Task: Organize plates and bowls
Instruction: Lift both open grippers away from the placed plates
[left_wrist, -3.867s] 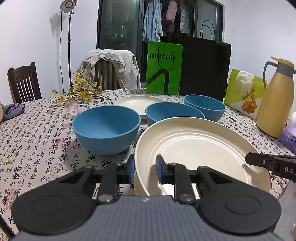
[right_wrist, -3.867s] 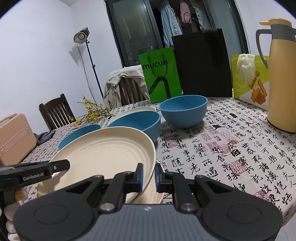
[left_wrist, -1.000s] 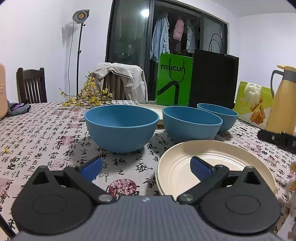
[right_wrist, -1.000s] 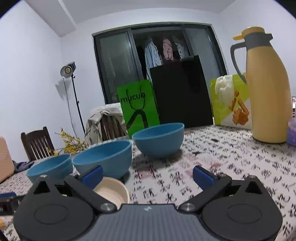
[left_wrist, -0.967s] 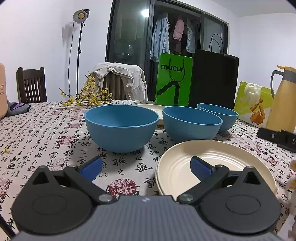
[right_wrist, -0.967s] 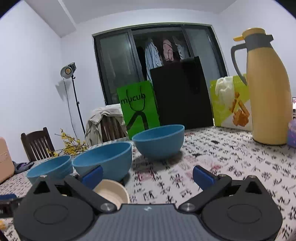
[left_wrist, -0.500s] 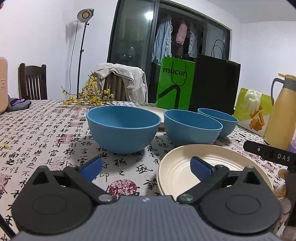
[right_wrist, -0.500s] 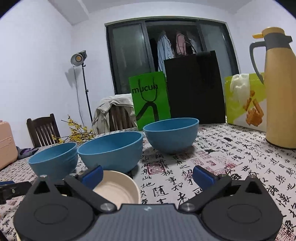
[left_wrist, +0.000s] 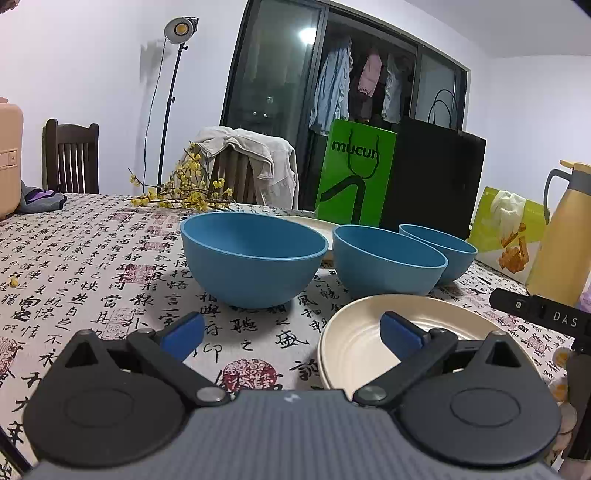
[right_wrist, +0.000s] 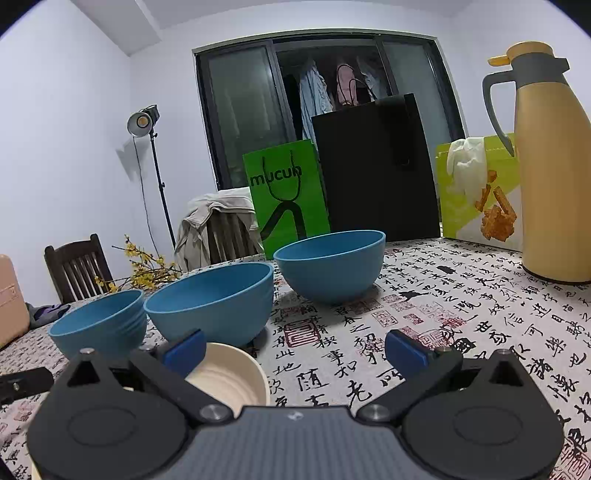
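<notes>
both jaws wide, plates set down on the cloth

my left gripper (left_wrist: 291, 334) hangs just above the table with its blue pads (left_wrist: 183, 335) spread far apart and nothing between them. a few seconds ago these same fingers were pinched on the rim of the top cream plate and lifting it with my right; now that plate (left_wrist: 369, 332) lies flat on the patterned tablecloth (left_wrist: 74, 266), under my right-hand pad, and it seems to sit on a second plate, though i can only just make out a lower rim. my right gripper (right_wrist: 295, 349) is open just as wide and empty too; its dark finger (left_wrist: 539, 314) shows at the right edge of my left view, beyond the plate.

past the plate stand three blue bowls in a row: the nearest bowl (left_wrist: 253, 254) to my left, the middle bowl (left_wrist: 388, 264) just behind the plate, the far bowl (left_wrist: 439, 251) behind that. over the last second the view has risen a little, so i see more into the bowls. a further cream plate (left_wrist: 314, 225) lies behind them.

at the back stand a green bag (left_wrist: 354, 177), a black bag (left_wrist: 432, 181) and, to the right, a yellow jug (right_wrist: 554, 166).
</notes>
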